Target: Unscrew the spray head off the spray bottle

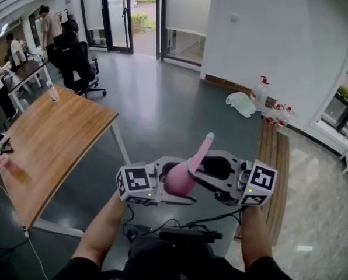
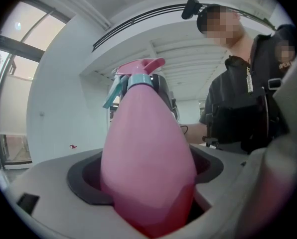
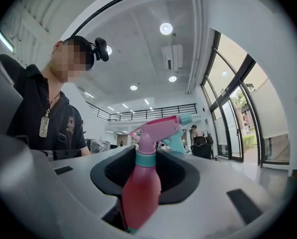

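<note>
Pink teardrop-shaped plastic spray bottle is up in mid-air in front of the person's chest, tilted. Its pink-and-teal spray head pokes toward 1 o'clock and sits on the teal screw collar, so not off yet. The left gripper, at 9 o'clock of the bottle, has its jaws clamped on the fat lower body. The right gripper, at 3 o'clock, has jaws about half-closed on the narrow upper part just below the collar, w/ the head sticking out free beyond them. Step in hand, I'd say: both grips set, twist-off itself to do; no gap at the collar that I can see. Next move prob. needs the R jaws up on the collar or head itself, then a twist vs. the L hold; otherwise both only turn the body. Further out: curved wooden table at 10 o'clock, black office chair at 11, wooden bench at 3, grey floor all round.
</note>
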`<state>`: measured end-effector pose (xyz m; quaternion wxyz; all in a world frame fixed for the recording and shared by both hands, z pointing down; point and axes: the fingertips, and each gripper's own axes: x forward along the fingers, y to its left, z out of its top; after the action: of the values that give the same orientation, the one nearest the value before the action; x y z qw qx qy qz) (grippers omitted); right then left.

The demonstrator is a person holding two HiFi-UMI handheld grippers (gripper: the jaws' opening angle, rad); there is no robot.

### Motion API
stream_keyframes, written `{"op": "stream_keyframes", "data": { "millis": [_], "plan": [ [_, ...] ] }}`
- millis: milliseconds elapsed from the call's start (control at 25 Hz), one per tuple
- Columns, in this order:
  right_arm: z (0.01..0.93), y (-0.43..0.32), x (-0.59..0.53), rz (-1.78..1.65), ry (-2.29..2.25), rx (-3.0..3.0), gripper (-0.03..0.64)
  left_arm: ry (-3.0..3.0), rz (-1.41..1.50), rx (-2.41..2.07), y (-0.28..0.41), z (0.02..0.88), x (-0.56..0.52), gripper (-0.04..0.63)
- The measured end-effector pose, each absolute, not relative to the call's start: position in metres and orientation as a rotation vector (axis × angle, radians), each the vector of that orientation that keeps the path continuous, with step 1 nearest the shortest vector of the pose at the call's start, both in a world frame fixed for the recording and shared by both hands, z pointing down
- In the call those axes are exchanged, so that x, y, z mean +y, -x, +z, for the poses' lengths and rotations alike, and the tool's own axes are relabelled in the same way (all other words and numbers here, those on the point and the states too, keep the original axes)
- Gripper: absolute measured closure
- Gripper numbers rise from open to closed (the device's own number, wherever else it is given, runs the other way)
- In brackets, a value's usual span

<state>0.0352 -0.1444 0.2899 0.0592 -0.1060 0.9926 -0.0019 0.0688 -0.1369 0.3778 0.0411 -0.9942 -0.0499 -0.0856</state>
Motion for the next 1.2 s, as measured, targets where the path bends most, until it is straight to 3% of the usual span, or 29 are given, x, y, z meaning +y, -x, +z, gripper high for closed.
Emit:
{"op": "stream_keyframes", "data": {
  "millis": [360, 800, 1200],
  "plan": [
    [0.288, -0.048, -0.166, -0.034, 0.508, 2.945, 0.439, 3.041, -0.194, 0.127, -0.068, 0.378, -0.176, 0.153],
    [0.293, -0.051, -0.208, -0.134, 0.921, 2.83, 0.439, 2.825, -0.305, 0.786, -0.066, 0.383, -0.243, 0.15],
    [0.307, -0.06, -0.227, -0.248, 1.135, 2.746, 0.439, 2.764, -0.364, 0.922, -0.071, 0.397, -0.25, 0.15]
  ]
}}
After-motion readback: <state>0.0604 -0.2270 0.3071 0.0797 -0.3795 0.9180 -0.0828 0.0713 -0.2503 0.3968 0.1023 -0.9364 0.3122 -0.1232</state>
